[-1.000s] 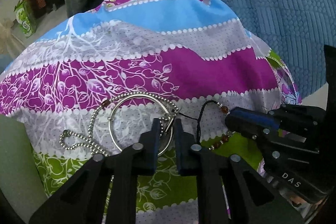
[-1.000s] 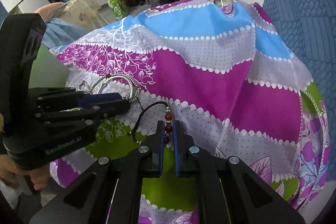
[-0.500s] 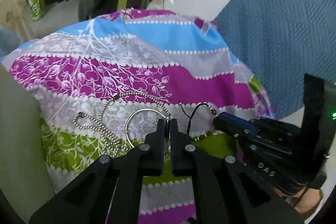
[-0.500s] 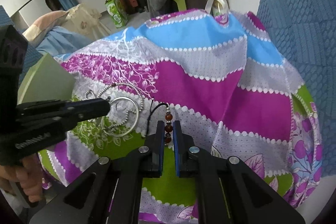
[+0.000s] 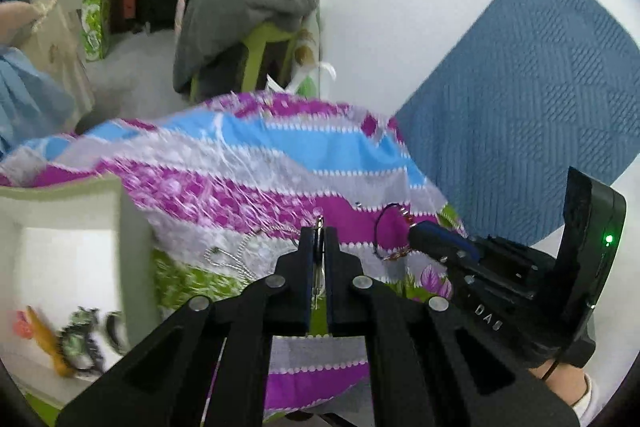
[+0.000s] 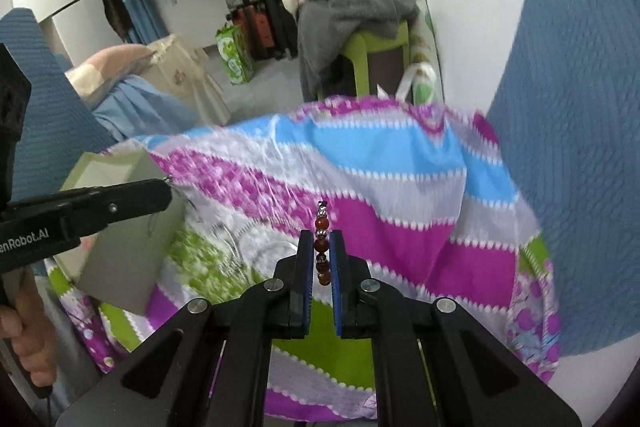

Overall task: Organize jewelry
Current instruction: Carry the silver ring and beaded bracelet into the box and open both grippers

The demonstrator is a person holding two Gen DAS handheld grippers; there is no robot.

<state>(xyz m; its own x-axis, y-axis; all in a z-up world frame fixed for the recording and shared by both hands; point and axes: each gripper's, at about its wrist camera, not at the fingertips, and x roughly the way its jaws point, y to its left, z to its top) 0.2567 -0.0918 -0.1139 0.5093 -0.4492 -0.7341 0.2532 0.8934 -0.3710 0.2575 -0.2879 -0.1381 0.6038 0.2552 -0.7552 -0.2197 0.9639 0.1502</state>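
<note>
Nearest the lens, the right gripper (image 6: 320, 259) pinched a beaded bracelet (image 6: 322, 254) of red-brown beads between its blue pads, the strand standing upright above the patterned cloth (image 6: 400, 227). The left gripper (image 5: 319, 247) was pressed together on a thin piece of metal jewelry (image 5: 319, 227); which piece it was could not be told. A ball chain (image 5: 232, 259) lay on the cloth just beyond the left fingers. To the near left stood an open box (image 5: 60, 247) with trinkets (image 5: 76, 339) inside. Judged step: carry each held piece over the box, lower it well inside the walls, and only then part the fingers, so that trailing cord clears the rim.
</note>
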